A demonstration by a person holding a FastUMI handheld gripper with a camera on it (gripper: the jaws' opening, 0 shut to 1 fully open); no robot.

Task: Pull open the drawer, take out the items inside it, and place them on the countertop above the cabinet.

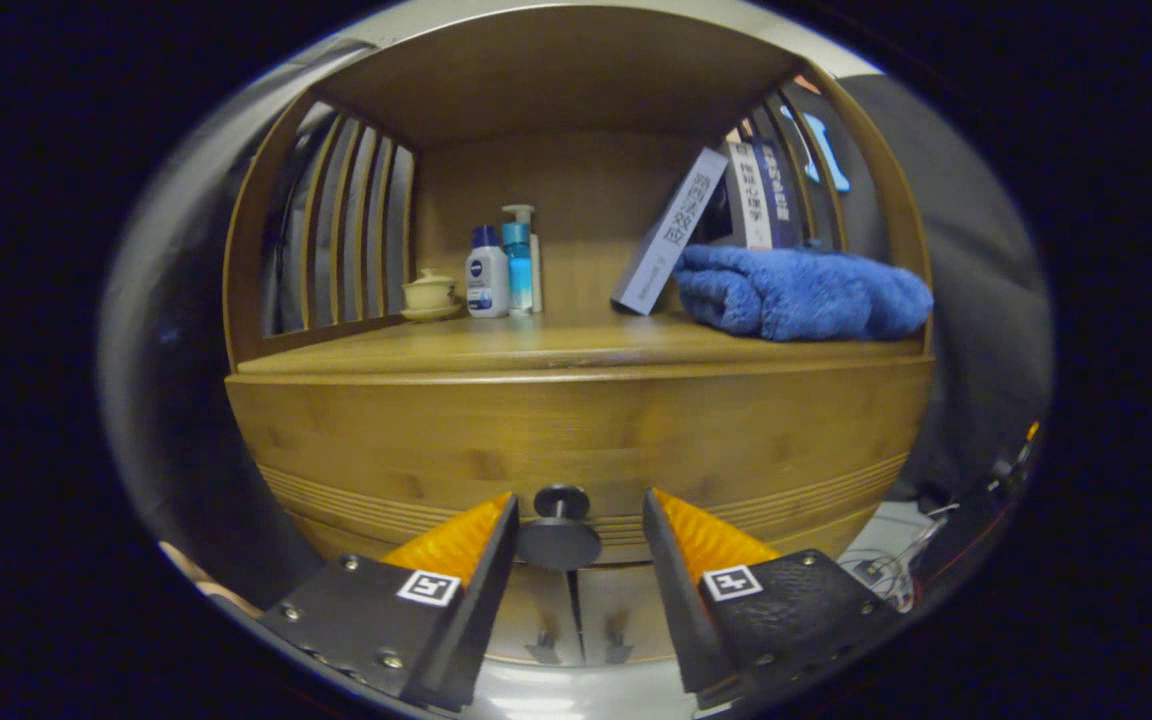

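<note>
Straddling the drawer knob [558,527], tongs [581,525] apart, gaps either side, drawer [576,440] closed

Low, close, level view along the tongs [579,520] toward the drawer [576,440] front.

countertop [536,345]: towel [801,293], books [736,215], bottles [501,270], cup [430,293]

Drawer [576,440] closed, contents hidden behind its front. Knob [560,530] between the parted fingers of the gripper [578,530], stem partly masked by its own disc. Lower cabinet doors [576,620] half covered by the fingers. Far right, books [726,215] partly hidden behind the blue towel [801,292]. Small lidded cup [429,293] at far left too small to make out.
</note>
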